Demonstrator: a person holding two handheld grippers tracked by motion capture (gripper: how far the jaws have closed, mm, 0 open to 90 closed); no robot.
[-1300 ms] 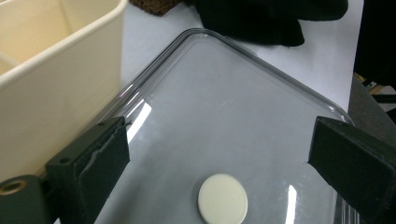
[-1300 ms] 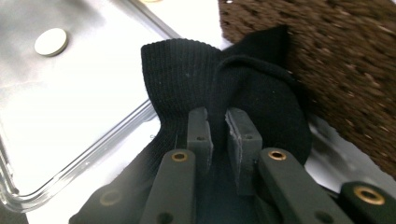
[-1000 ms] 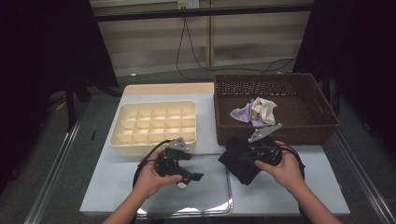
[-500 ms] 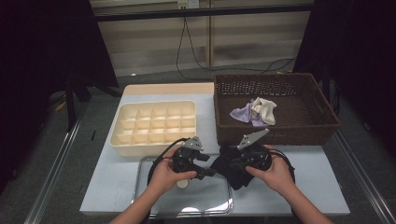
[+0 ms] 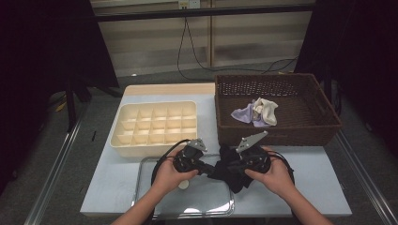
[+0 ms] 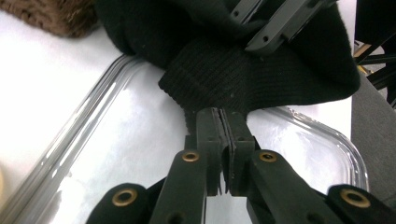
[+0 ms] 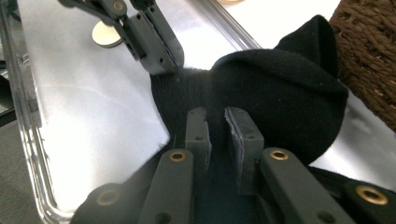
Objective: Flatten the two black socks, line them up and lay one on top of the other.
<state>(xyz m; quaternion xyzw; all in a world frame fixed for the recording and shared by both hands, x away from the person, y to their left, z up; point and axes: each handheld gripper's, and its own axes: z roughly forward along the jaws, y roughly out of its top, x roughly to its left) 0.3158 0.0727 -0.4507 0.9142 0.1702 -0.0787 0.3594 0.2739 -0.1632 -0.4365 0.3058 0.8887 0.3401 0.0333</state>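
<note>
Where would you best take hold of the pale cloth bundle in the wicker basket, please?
Probably from straight above, on the cream cloth atop the lilac cloth: its bunched folds rise highest, and the wicker basket walls block any sideways claw approach.

The black sock [image 5: 228, 169] is mostly buried between the two grippers and hands, so can't tell its full shape. A small pale round thing [image 5: 183, 184] peeks out under the left hand [image 5: 168, 176], no idea what it is. The tray [image 5: 155, 206] has its near edge partly covered by the forearms.
</note>
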